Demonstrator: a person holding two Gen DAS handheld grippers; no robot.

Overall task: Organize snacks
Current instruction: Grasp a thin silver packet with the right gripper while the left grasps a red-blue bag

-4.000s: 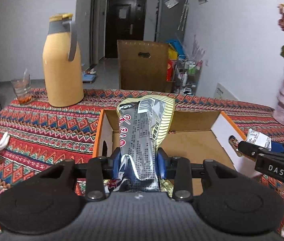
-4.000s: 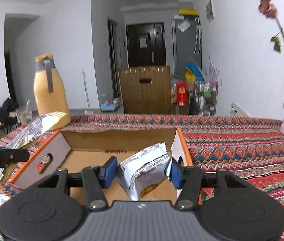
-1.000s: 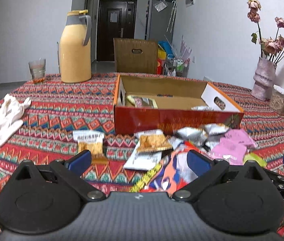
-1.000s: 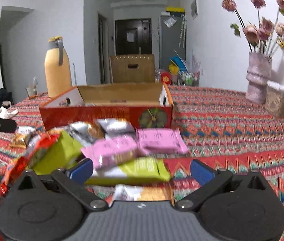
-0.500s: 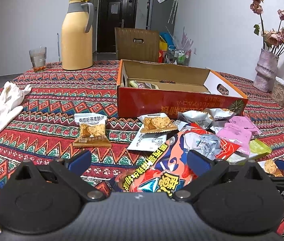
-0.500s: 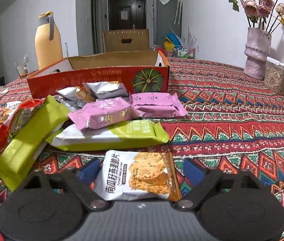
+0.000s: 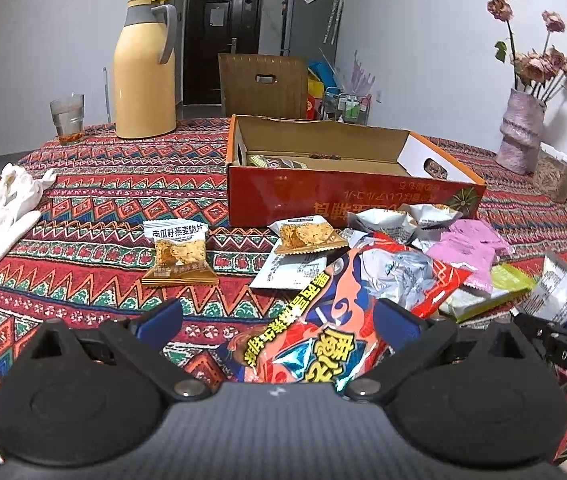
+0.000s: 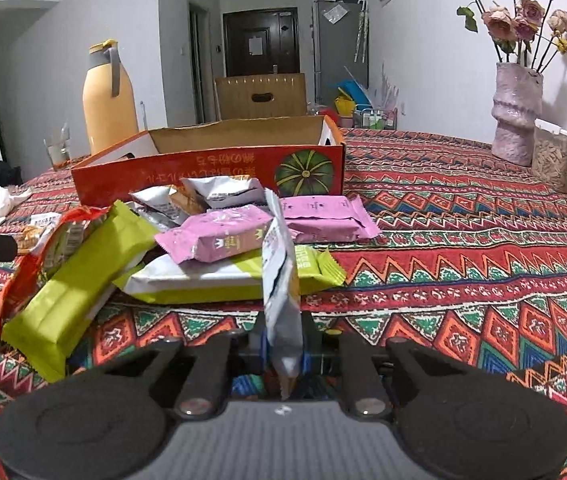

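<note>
Most of the snacks are not yet in the cardboard box (image 7: 347, 204): only a few packets (image 7: 275, 161) show inside it at its left end, while the bulk of the pile lies on the worktop (image 8: 463, 248) just in front of its red wall. You have the right gripper (image 8: 283, 346) clamped on a small white-and-orange crisp packet (image 8: 281, 280), which stands on edge between the pads; its jaws have just been closing, and the packet is caught between them. Your left gripper (image 7: 279, 320) stands wide apart over the big red noodle-snack bag (image 7: 335, 320), which lies between the pads, and they do not squeeze it. Left to go, as far as you can see: two pink packets (image 8: 271, 228), two lime-green bars (image 8: 83, 272), several silver packets (image 8: 219, 192), and the lone pumpkin-seed crisp packet (image 7: 179, 254) lying apart to the left. By my reading you are early in the job, with one packet ready to carry to the box
</note>
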